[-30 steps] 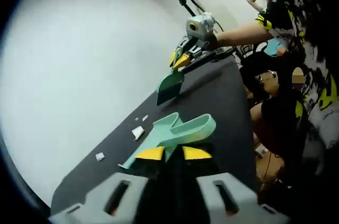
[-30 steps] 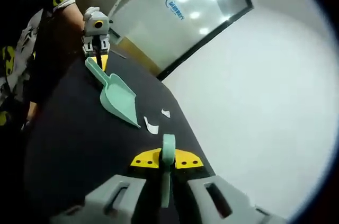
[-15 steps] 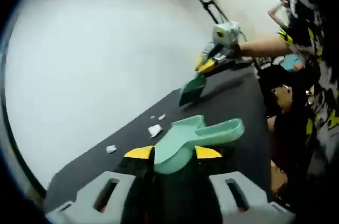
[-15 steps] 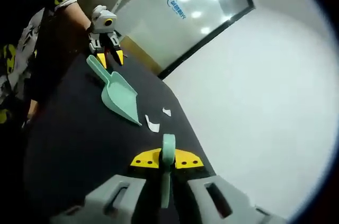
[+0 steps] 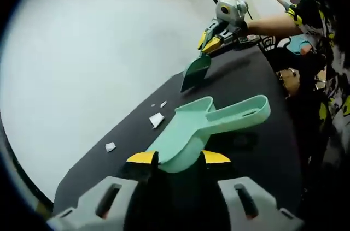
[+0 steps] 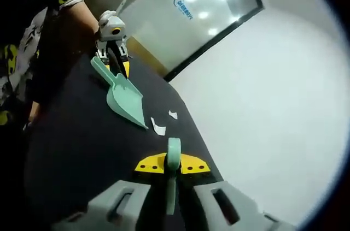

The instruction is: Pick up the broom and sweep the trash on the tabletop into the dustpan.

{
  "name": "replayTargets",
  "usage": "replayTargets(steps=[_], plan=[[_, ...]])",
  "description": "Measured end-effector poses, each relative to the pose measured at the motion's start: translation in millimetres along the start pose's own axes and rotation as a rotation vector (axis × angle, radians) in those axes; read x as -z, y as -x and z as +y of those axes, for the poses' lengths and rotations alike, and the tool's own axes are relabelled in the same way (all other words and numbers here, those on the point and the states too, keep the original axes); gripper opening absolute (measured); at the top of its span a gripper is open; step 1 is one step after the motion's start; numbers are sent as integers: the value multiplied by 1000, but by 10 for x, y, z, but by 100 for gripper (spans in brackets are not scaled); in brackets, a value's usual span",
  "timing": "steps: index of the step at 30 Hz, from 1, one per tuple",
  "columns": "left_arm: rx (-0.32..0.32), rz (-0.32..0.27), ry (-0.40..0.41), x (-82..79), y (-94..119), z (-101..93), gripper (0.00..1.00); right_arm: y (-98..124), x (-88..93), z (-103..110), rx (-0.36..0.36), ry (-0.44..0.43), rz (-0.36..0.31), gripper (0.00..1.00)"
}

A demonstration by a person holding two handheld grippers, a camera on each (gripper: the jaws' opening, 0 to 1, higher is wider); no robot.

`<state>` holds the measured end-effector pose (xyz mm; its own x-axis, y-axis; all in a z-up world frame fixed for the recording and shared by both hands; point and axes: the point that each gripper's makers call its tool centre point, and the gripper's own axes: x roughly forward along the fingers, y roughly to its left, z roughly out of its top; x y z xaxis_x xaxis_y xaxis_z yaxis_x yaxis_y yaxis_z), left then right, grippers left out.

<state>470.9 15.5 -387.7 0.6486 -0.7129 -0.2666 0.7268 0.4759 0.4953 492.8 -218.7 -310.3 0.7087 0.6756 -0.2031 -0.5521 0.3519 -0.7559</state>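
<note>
One dustpan (image 5: pixel 210 127) sits between the left tool's (image 5: pixel 178 158) spread jaws; right tool (image 6: pixel 172 164) grips one broom (image 6: pixel 173 173); perhaps four paper scraps (image 5: pixel 157 119) on the tabletop (image 5: pixel 257 149).

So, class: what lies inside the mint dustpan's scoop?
The dustpan scoop looks empty where it shows; white paper scraps lie on the black tabletop. The left gripper covers the handle end.

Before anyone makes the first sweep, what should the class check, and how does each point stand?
1. Right tool shut on broom handle: ok.
2. Left tool firmly gripping dustpan: cannot tell; its jaws flank the pan.
3. Dustpan's wide edge faces paper scraps: ok.
4. Scraps on the tabletop, within the broom's path: ok.
5. Broom head touching the tabletop: cannot tell.
</note>
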Motion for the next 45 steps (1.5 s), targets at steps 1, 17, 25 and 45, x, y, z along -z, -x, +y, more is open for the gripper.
replayTargets(steps=[1, 17, 25, 45], plan=[[9, -10, 6, -11, -21, 5, 27, 8, 12, -4, 1, 0, 1, 5], [43, -37, -4, -124, -83, -68, 24, -57, -50, -3, -13, -7, -6, 4], [33, -86, 99, -288, 362, -280, 42, -205, -215, -187, -6, -36, -20, 4], [54, -157, 803, -416, 446, -484, 43, -1021, -499, -186, -106, -66, -9, 4]])
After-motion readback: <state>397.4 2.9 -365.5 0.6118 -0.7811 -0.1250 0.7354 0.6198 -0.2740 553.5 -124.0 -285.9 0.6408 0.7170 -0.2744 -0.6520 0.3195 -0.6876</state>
